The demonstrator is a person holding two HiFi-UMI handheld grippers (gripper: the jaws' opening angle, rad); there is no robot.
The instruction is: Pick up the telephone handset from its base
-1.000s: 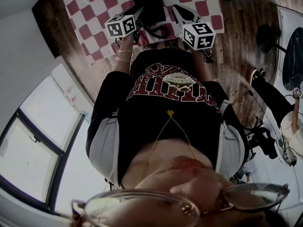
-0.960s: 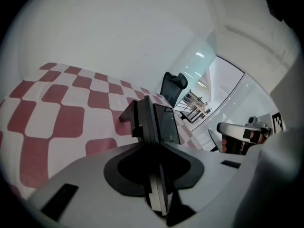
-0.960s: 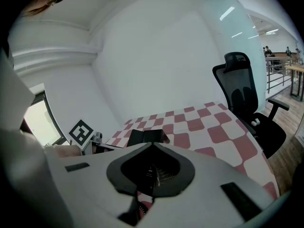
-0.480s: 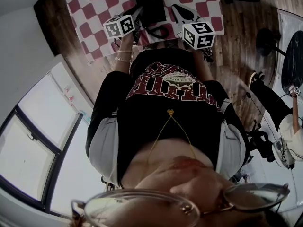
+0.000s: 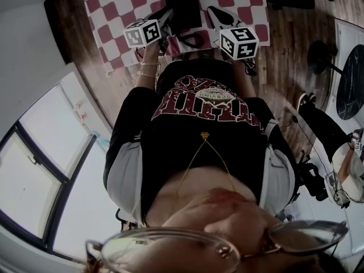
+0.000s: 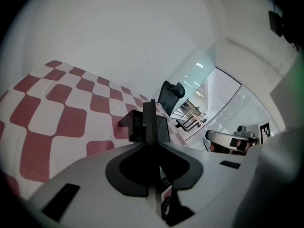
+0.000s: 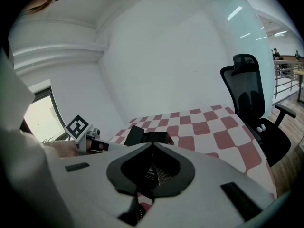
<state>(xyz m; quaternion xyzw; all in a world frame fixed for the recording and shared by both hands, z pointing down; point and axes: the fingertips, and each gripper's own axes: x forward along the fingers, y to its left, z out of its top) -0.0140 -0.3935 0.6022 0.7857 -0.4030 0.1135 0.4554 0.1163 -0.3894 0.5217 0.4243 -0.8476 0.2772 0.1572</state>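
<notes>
Resting on worktop (image 5: 114, 13): black telephone (image 5: 182, 4), just ahead of both tools.
Left tool (image 6: 151, 118): clenched, empty, just left of the telephone.
Right tool (image 7: 151, 138): clenched, empty, just right of the telephone.

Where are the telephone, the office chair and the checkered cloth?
telephone (image 5: 182, 5), head view, middle of its black body.
office chair (image 7: 250, 95), right gripper view, on the backrest.
checkered cloth (image 5: 116, 7), head view, bare checks left of the telephone.

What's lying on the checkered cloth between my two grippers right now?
The head view shows the black telephone between the left gripper and the right gripper. Its coiled cord is looped on the checkered cloth just below it in the picture.
</notes>
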